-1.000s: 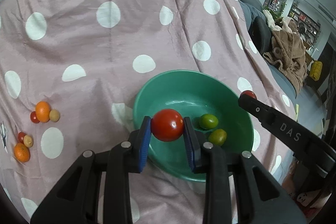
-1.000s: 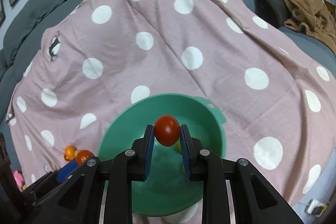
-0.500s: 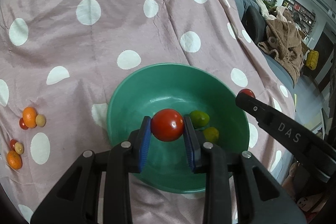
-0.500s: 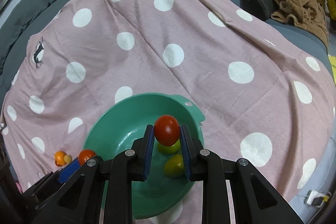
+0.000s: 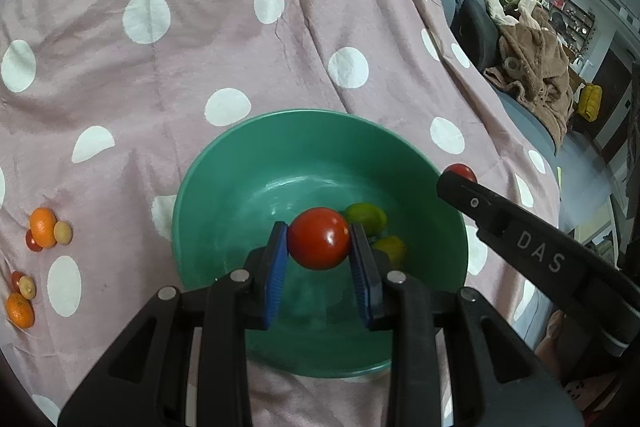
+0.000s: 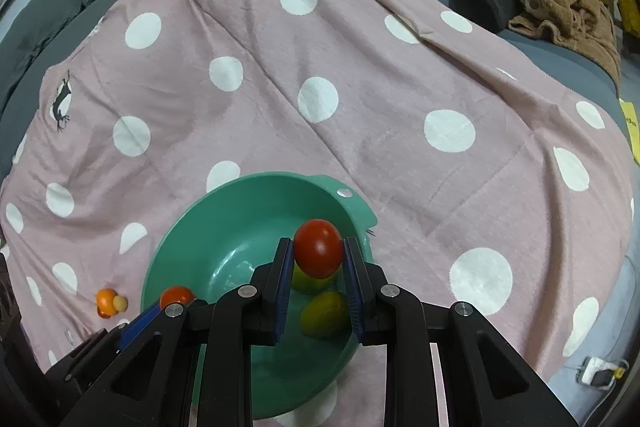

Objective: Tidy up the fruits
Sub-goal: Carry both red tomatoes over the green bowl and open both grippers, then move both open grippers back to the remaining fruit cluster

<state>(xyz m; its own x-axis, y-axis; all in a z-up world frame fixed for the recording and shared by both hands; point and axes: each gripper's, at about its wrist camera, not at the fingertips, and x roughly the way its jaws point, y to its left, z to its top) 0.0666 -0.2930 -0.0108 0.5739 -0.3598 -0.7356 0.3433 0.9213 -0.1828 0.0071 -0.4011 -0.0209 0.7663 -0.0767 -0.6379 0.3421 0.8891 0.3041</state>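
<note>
Hanging over bowl [image 5: 208, 195], gripper-clamped tomato [image 5: 319, 238]

Both wrist views look steeply down, close, sharing green bowl [image 5: 208, 195] [image 6: 240, 203].

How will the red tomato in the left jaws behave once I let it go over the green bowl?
The red tomato is round and glossy, so it will probably roll down the green bowl toward the two greenish fruits. Its skin looks smooth and thin, so it may bruise; release low.

left gripper [image 5: 319, 247] with red tomato [image 5: 319, 238] now farther over green bowl [image 5: 240, 163]
</note>
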